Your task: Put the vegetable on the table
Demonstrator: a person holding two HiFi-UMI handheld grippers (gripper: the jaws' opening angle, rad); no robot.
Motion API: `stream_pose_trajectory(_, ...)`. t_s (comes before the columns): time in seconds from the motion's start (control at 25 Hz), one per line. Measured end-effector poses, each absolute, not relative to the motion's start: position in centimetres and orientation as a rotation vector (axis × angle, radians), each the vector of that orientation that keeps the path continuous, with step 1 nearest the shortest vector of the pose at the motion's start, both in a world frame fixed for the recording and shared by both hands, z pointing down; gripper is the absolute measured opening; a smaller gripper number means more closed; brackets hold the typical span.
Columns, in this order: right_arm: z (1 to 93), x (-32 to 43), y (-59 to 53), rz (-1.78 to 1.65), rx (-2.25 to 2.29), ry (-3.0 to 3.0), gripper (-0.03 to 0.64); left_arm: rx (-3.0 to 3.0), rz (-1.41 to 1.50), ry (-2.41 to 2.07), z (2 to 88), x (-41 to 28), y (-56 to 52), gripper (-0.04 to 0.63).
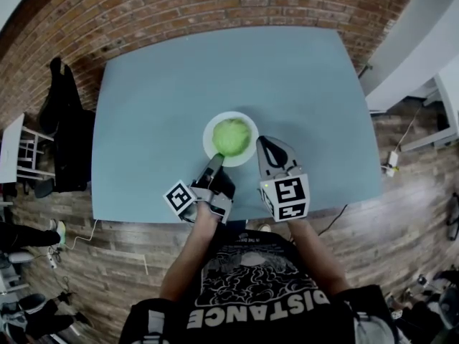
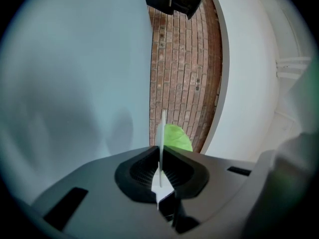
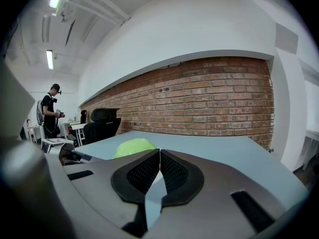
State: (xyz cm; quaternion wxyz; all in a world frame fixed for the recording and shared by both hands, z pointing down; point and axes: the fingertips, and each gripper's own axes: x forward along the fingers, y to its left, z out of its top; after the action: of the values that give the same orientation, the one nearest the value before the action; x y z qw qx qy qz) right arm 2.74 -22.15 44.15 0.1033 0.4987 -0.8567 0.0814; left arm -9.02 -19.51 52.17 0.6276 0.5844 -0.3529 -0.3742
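A pale blue table (image 1: 158,99) stands on a wooden floor (image 1: 387,224) beside a red brick wall (image 1: 179,6), with a black office chair (image 3: 102,119) off to one side. A round, light green, leafy vegetable (image 1: 232,136) sits on a white plate (image 1: 208,139) near the table's front edge. The left gripper (image 1: 214,162) is clamped on the plate's near rim, and the right gripper (image 1: 264,144), jaws together on nothing, rests just beside the plate.

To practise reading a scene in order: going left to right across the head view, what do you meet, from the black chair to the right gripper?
Black chair → left gripper → vegetable → right gripper.
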Motion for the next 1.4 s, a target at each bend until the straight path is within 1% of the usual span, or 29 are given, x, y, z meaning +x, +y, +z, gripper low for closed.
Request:
stream_pose_trajectory(0.76,48.2,0.6,-24.3,0.312,1.431,-2.459,0.009,1.308,-0.661,-0.877,57.7,-9.7,-20.8,0.017)
stream_pose_trajectory(1.4,50.1,0.3,-25.2,0.368,1.424,-2.431,0.011,1.271,-0.561,-0.91,60.5,-10.3,-21.4,0.023)
